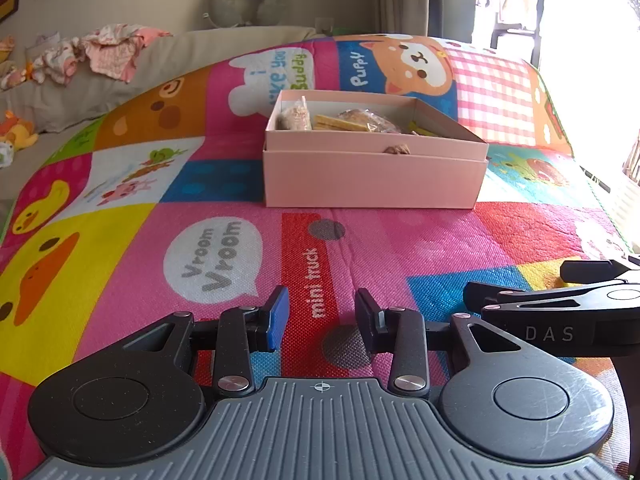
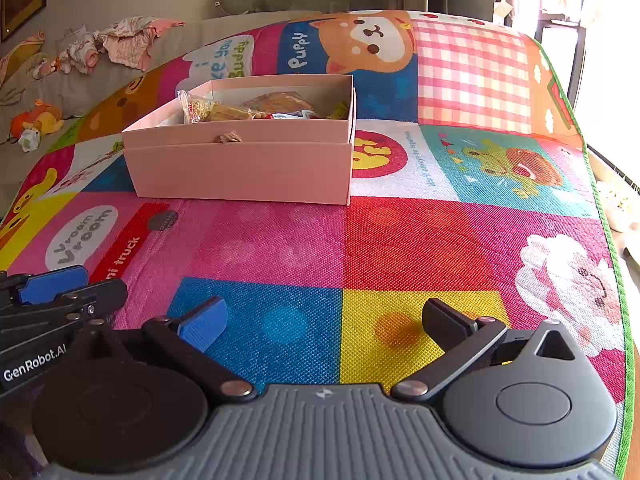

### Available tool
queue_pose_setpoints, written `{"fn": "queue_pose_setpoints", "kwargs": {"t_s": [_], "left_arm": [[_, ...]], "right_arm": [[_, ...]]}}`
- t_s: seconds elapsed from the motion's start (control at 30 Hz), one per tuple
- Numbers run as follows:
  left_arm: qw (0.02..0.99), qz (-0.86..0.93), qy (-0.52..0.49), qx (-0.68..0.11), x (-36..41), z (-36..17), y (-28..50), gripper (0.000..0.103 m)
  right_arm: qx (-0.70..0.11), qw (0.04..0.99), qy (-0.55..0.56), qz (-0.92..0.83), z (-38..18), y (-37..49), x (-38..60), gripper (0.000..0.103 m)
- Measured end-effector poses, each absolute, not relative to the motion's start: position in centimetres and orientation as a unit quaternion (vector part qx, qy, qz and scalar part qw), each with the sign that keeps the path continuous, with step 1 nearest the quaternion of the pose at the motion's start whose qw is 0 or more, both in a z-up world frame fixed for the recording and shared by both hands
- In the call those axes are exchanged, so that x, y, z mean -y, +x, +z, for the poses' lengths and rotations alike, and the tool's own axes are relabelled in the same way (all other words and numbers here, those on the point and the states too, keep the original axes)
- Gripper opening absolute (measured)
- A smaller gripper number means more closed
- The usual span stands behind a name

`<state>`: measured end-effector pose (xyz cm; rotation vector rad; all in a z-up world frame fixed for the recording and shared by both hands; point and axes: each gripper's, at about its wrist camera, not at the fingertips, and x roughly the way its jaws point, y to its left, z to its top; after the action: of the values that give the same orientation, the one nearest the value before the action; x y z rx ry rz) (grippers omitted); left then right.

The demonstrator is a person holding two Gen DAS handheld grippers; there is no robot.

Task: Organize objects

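Observation:
An open pink box (image 1: pixel 372 178) stands on a colourful play mat (image 1: pixel 420 248), ahead of both grippers; it also shows in the right wrist view (image 2: pixel 240 172). It holds wrapped snacks (image 1: pixel 352 120), also seen from the right (image 2: pixel 224 112). A small brown tab (image 1: pixel 397 149) sticks out at its front rim. My left gripper (image 1: pixel 322 318) is open and empty, low over the mat, well short of the box. My right gripper (image 2: pixel 324 324) is wide open and empty, beside the left one. The right gripper's fingers (image 1: pixel 560 300) show at the left view's right edge.
A grey sofa (image 1: pixel 168 60) with crumpled pink clothes (image 1: pixel 108 52) and plush toys (image 1: pixel 16 132) runs along the back left. The mat's green edge (image 2: pixel 608 240) drops off at the right. A bright window lies beyond it.

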<state>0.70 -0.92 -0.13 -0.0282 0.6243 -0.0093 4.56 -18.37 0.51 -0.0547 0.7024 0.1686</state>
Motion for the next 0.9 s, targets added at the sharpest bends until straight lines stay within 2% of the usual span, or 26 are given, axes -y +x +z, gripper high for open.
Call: {"fn": "queue_pose_setpoints", "kwargs": {"t_s": [0.9], "left_arm": [[0.952,-0.008,-0.030,-0.306,0.64,-0.05,0.69,0.040]], "right_arm": [[-0.344,0.935,-0.027,0.082,0.51,4.55,18.38,0.103]]}}
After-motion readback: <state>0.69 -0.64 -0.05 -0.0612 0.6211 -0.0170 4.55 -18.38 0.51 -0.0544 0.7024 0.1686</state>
